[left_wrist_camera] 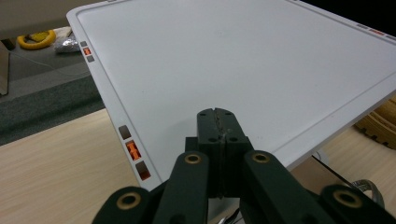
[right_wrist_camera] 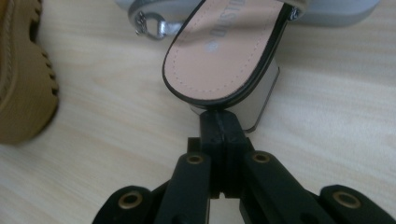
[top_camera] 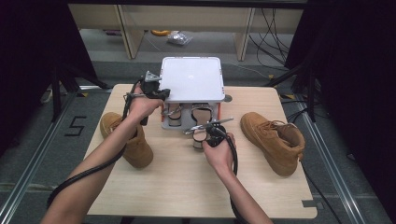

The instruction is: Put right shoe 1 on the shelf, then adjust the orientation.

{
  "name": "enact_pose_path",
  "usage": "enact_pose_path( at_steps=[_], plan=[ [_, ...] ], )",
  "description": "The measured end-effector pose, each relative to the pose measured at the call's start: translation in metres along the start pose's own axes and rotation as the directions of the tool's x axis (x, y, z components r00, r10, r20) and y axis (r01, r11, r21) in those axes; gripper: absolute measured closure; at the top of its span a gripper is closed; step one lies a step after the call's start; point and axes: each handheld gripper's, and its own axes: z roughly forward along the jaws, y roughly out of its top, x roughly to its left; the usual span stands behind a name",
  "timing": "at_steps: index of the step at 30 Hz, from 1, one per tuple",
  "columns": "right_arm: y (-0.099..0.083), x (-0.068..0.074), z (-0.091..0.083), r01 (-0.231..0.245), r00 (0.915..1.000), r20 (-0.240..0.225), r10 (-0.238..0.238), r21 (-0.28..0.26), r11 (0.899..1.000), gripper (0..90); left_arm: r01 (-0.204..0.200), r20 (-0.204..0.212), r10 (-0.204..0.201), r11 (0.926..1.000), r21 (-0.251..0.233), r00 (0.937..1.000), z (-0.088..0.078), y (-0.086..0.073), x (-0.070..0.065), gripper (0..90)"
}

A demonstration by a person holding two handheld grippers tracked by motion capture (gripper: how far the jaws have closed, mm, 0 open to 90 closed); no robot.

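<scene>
So the work looks like getting shoes out of a small rack (top_camera: 173, 122) w/ a white top (top_camera: 192, 78) that sits at the back of the desk (top_camera: 187, 186). The left tool (top_camera: 159, 93) rests on the near left corner of that top, prob. to hold the rack down so it won't slide. Its two black jaws are pressed tight together, nothing between them; the left gripper view shows their tip lying over the white top (left_wrist_camera: 233, 60).

The right tool (top_camera: 205, 133) is at the back of a silver block-heel sandal (top_camera: 200, 140), which stands on the desk just in front of the rack. Its jaws are squeezed tight too. In the right gripper view the tip touches the black rim of the sandal (right_wrist_camera: 224, 51) at the heel, maybe pinching that rim, but I can't tell for sure.

Count: 1 rack, 2 tools, 2 tan boots. One boot (top_camera: 128, 137) lies left by the left arm, the other boot (top_camera: 273, 140) lies right, both clear of the rack so there's room. Sandals: 1 out, approx. 2 more inside the rack (top_camera: 175, 116), hard to see
</scene>
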Motion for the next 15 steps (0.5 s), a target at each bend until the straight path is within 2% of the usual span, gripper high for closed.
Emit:
enact_pose_path(
  at_steps=[1, 7, 8, 9, 10, 12, 13, 15],
  plan=[
    [0.0012, -0.0008, 0.0006, 0.009, 1.0000, 0.001, -0.009, -0.003, 1.000, 90.0, 0.001, 0.004, -0.001, 1.0000, -0.004, 1.0000, 0.0004, -0.0002, 0.0003, 89.7],
    [0.0053, -0.0025, 0.0015, -0.016, 0.9998, -0.009, 0.016, -0.043, 0.999, 90.0, 0.001, 0.004, -0.001, 1.0000, -0.005, 1.0000, 0.0004, -0.0003, 0.0002, 89.7],
    [0.0056, -0.0040, 0.0008, 0.004, 0.9996, -0.028, -0.005, -0.043, 0.999, 90.0, 0.001, 0.003, -0.001, 1.0000, -0.005, 1.0000, 0.0004, -0.0002, 0.0002, 89.7],
    [0.0061, -0.0053, 0.0008, 0.014, 0.9998, -0.013, -0.014, -0.052, 0.999, 90.0, -0.001, -0.001, 0.001, 1.0000, 0.001, 1.0000, 0.0001, 0.0001, 0.0000, 89.6],
    [0.0066, -0.0040, 0.0003, -0.002, 0.9999, -0.014, 0.001, -0.054, 0.999, 90.0, 0.000, 0.002, 0.000, 1.0000, -0.005, 1.0000, 0.0007, 0.0000, 0.0001, 89.7],
    [0.0077, -0.0055, 0.0011, 0.012, 0.9999, -0.010, -0.012, -0.070, 0.997, 90.0, 0.002, 0.005, -0.002, 1.0000, -0.004, 1.0000, 0.0009, 0.0001, 0.0003, 89.7],
    [0.0084, -0.0041, 0.0006, 0.004, 0.9997, 0.022, -0.003, -0.062, 0.998, 90.0, 0.001, 0.004, 0.000, 1.0000, -0.005, 1.0000, 0.0011, 0.0001, 0.0001, 89.7],
    [0.0102, -0.0068, 0.0010, 0.006, 1.0000, -0.004, -0.006, -0.072, 0.997, 90.0, 0.000, -0.002, 0.000, 1.0000, -0.002, 1.0000, 0.0007, 0.0001, -0.0004, 89.7]
  ],
)
